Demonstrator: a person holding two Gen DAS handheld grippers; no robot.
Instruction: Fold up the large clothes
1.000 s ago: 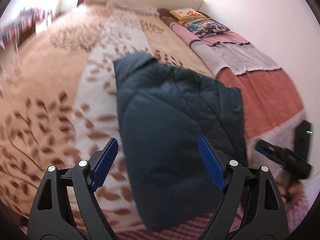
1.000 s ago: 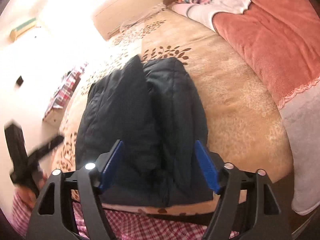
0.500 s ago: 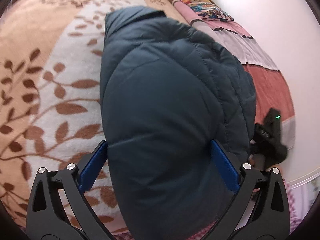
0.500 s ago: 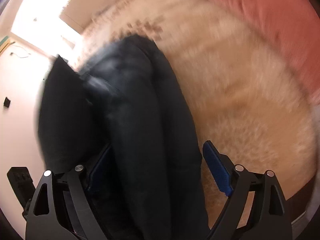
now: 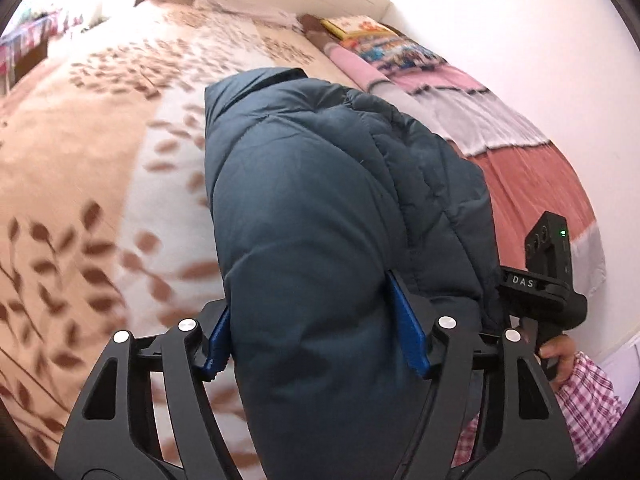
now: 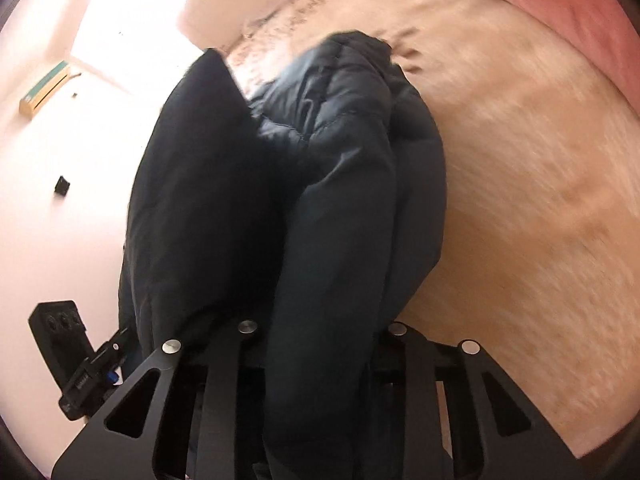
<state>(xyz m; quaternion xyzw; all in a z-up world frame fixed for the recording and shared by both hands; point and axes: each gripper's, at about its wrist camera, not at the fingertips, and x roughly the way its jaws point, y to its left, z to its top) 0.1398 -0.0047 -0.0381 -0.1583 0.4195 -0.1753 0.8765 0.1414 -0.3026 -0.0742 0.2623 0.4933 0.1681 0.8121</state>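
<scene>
Left wrist: leaf-patterned bedspread [image 5: 80, 208], white wall [image 5: 520, 32]

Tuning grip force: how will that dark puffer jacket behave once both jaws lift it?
The jacket is quilted and puffy, so probably light for its bulk and squashy in a grip. It bulges past the left gripper and sags in folds over the right gripper, so likely floppy. The smooth shell may slip.

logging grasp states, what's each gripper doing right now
left gripper: shut on the dark blue puffer jacket.
right gripper: shut on the same jacket.
</scene>
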